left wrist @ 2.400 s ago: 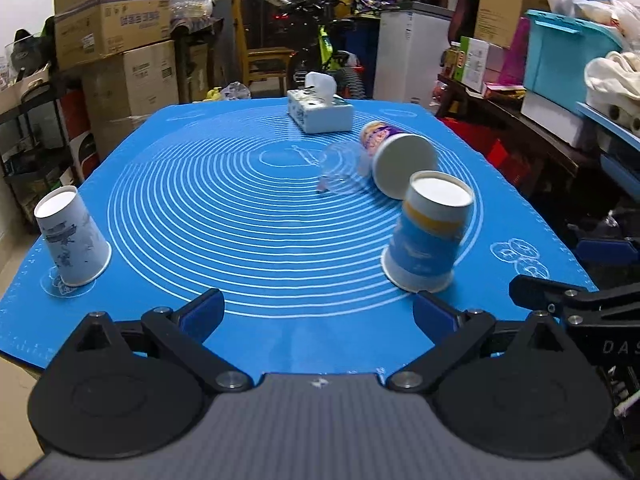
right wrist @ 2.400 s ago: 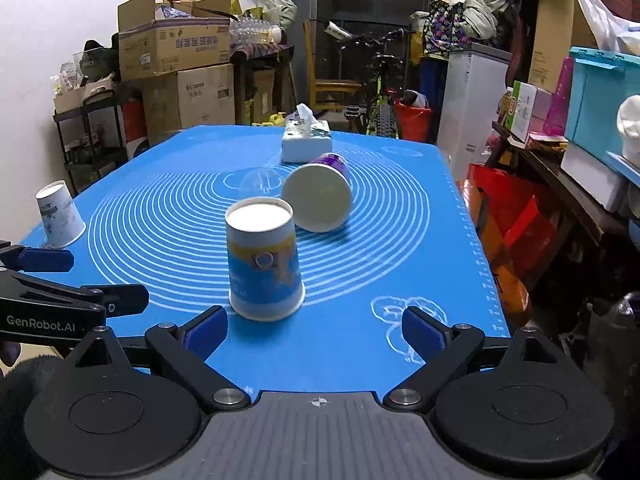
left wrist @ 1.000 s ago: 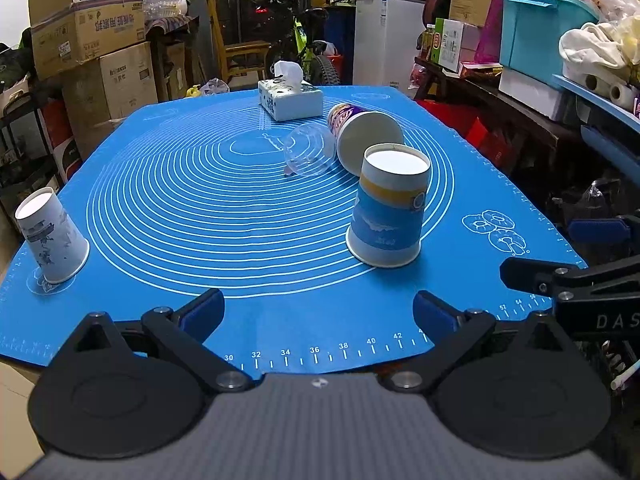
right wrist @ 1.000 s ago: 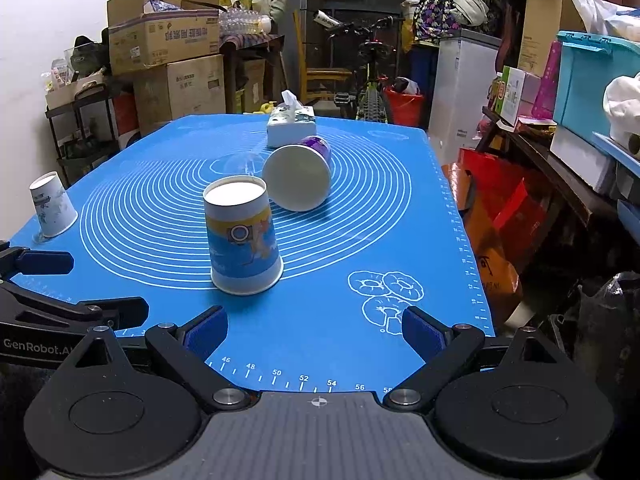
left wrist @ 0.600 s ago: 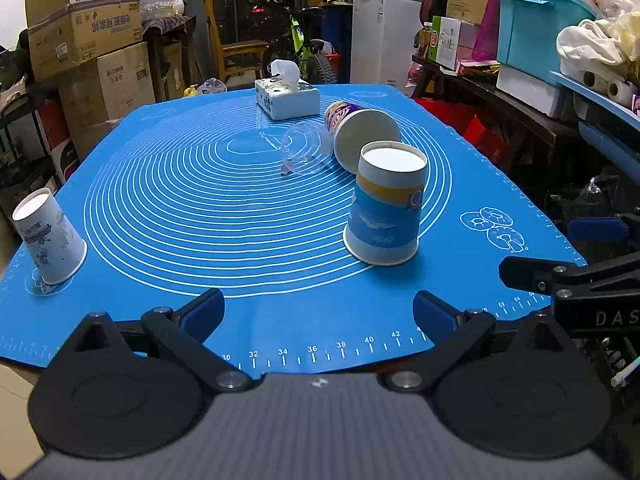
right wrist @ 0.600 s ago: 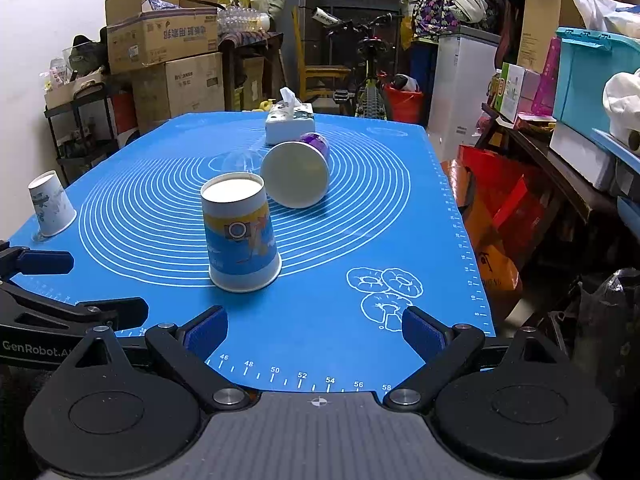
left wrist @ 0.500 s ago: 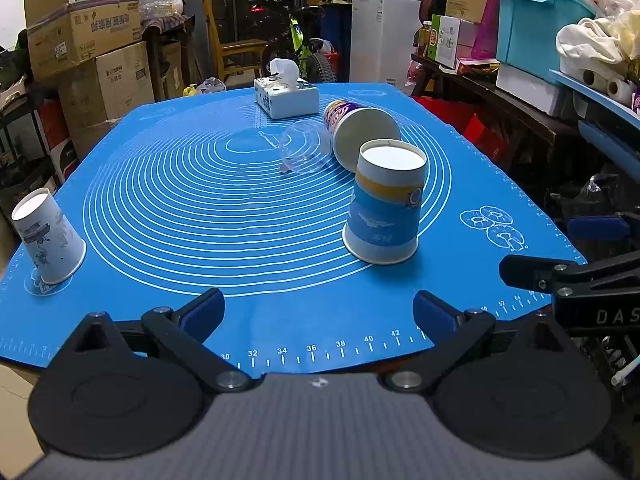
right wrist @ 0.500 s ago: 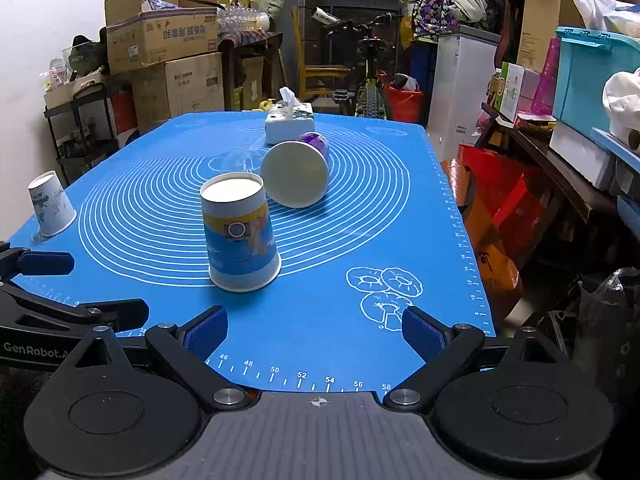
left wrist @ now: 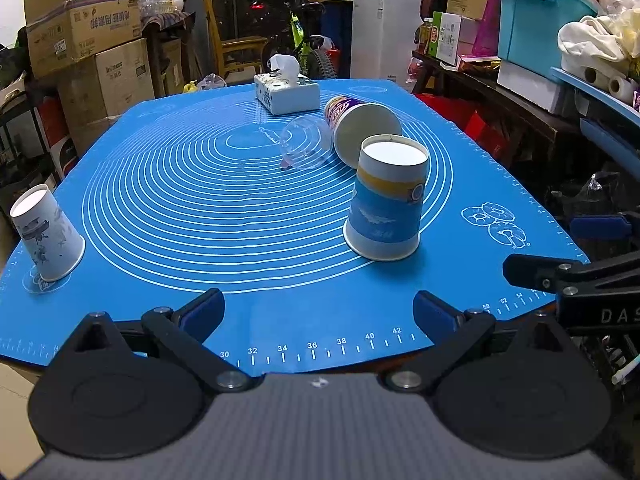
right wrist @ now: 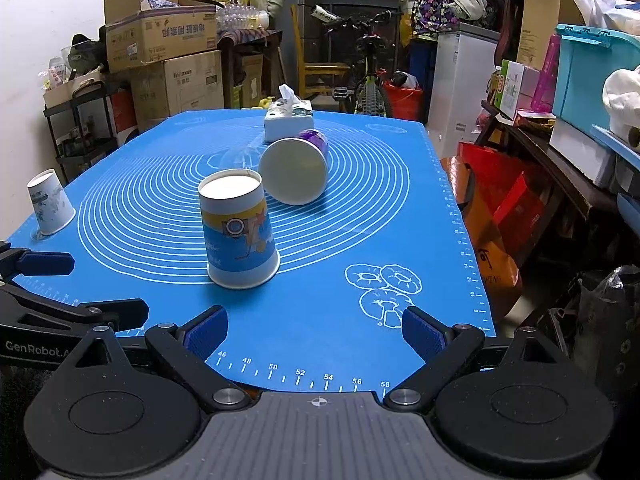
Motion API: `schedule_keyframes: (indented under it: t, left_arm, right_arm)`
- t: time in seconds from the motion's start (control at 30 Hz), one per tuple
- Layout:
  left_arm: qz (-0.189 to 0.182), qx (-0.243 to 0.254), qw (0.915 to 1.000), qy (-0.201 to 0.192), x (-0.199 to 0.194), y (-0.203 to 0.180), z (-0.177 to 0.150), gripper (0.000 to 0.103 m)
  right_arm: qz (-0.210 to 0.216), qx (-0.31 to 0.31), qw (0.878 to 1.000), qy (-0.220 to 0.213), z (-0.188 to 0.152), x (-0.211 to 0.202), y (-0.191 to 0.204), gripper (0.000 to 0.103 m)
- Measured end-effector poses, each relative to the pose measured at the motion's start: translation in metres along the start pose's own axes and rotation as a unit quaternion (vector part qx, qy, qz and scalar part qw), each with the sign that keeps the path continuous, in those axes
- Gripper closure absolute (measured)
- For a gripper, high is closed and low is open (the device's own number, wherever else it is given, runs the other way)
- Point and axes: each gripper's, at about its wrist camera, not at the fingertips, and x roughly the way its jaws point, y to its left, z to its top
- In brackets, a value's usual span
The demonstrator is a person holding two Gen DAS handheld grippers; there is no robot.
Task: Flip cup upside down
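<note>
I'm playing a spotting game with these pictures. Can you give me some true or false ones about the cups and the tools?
1. The blue cup stands upside down on the mat. True.
2. The purple cup stands upright. False: it lies on its side.
3. The right tool is squeezing the blue cup. False: it is open and holds nothing.
4. A tissue box sits at the far end of the mat. True.
5. The white cup touches the blue cup. False: it stands apart, near the mat's left edge.
6. The left tool is open. True.
</note>
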Motion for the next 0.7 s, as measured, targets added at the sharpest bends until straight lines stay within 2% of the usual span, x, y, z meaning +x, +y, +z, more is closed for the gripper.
schedule_keyframes:
  t: [0.7]
  left_arm:
    - [0.0,0.0,1.0,0.0,0.0018,0.0015,0.0006,0.003]
  right_arm:
    - [0.0,0.005,1.0,0.002,-0.0017,0.0017,-0.0018,0.009]
